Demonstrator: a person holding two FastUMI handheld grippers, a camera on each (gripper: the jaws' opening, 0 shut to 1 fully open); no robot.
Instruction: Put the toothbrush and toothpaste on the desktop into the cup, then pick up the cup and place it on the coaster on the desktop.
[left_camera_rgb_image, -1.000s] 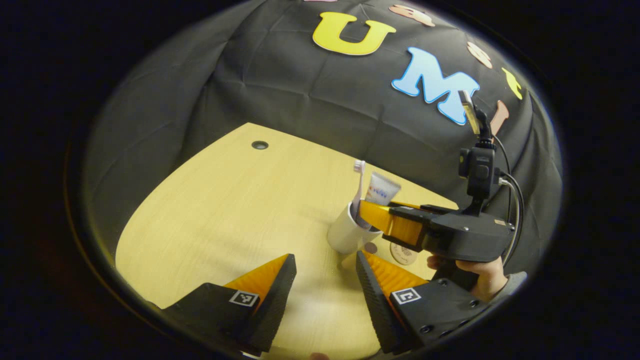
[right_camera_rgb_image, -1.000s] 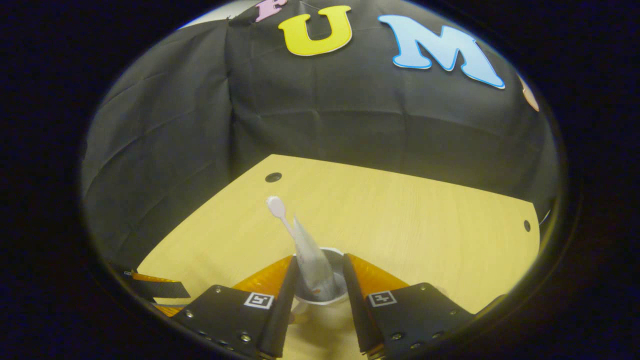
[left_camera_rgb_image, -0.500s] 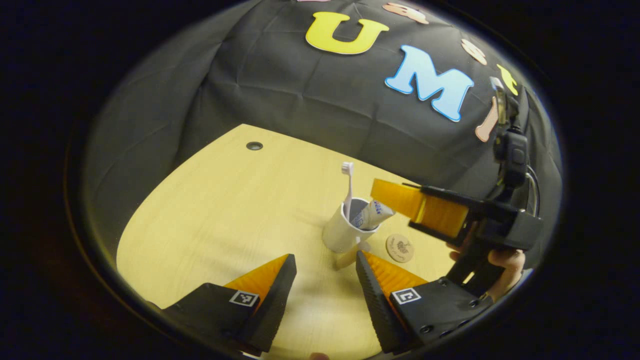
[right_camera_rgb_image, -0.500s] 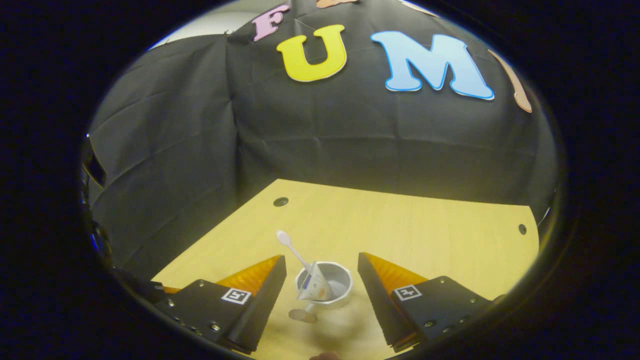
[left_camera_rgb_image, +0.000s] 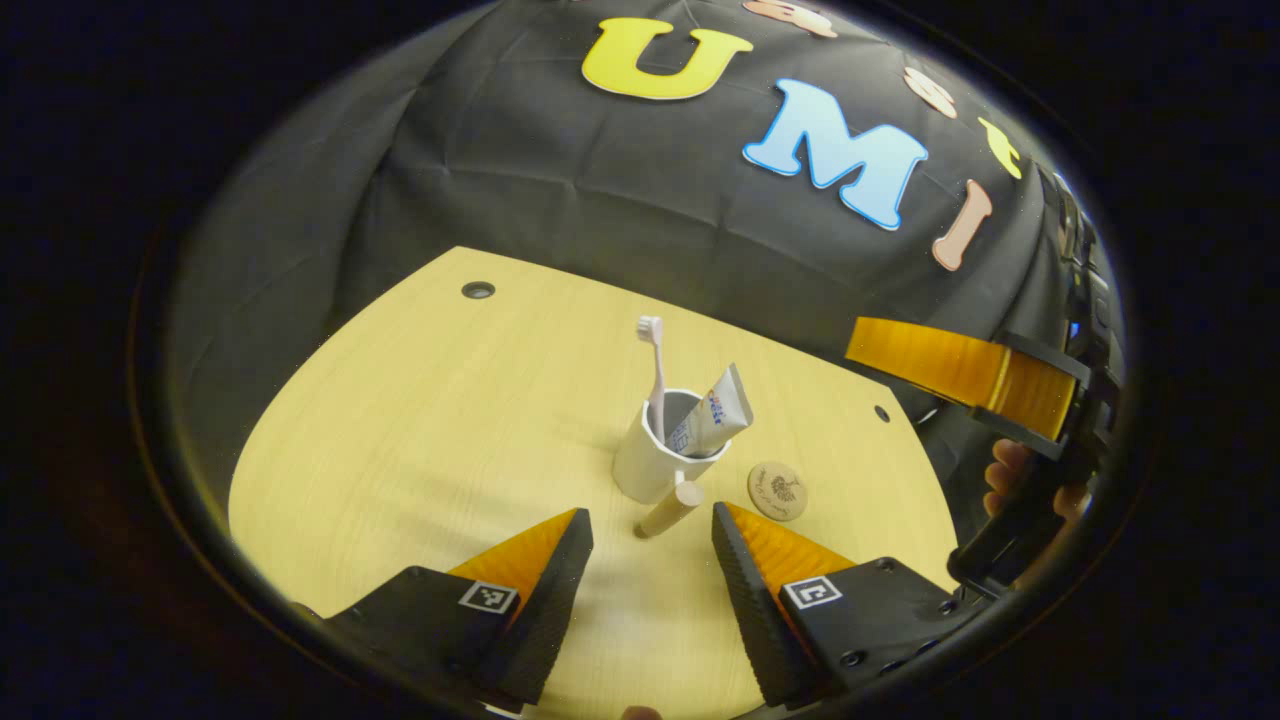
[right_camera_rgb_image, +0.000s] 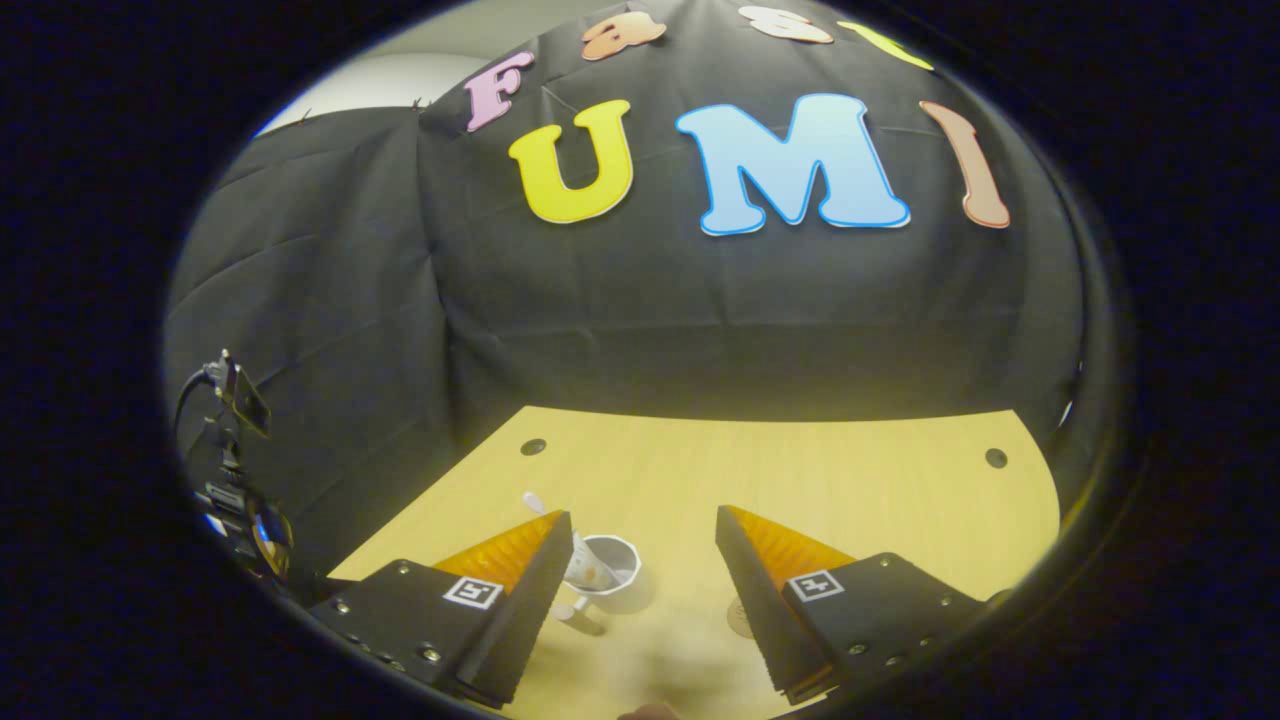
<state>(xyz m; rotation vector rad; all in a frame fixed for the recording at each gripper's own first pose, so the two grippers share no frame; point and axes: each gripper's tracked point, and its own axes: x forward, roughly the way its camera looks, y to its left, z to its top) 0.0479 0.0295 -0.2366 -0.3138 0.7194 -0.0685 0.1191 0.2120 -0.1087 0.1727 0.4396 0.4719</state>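
Toothbrush (left_camera_rgb_image: 654, 362) and toothpaste (left_camera_rgb_image: 712, 420) stood together inside the white cup (left_camera_rgb_image: 652, 468), which rested on the desktop (left_camera_rgb_image: 420, 420) just beside the round coaster (left_camera_rgb_image: 777, 490), not on it. A wooden handle stuck out from the cup's base toward the left gripper (left_camera_rgb_image: 650, 560), whose jaws were spread and empty. The right gripper (right_camera_rgb_image: 636, 570) hung above the desk, jaws likewise apart with nothing between them. Loading looked finished; the cup's transfer was not yet begun. Next would call for closing on the cup or its handle, lifting without tipping, and setting it onto the coaster.
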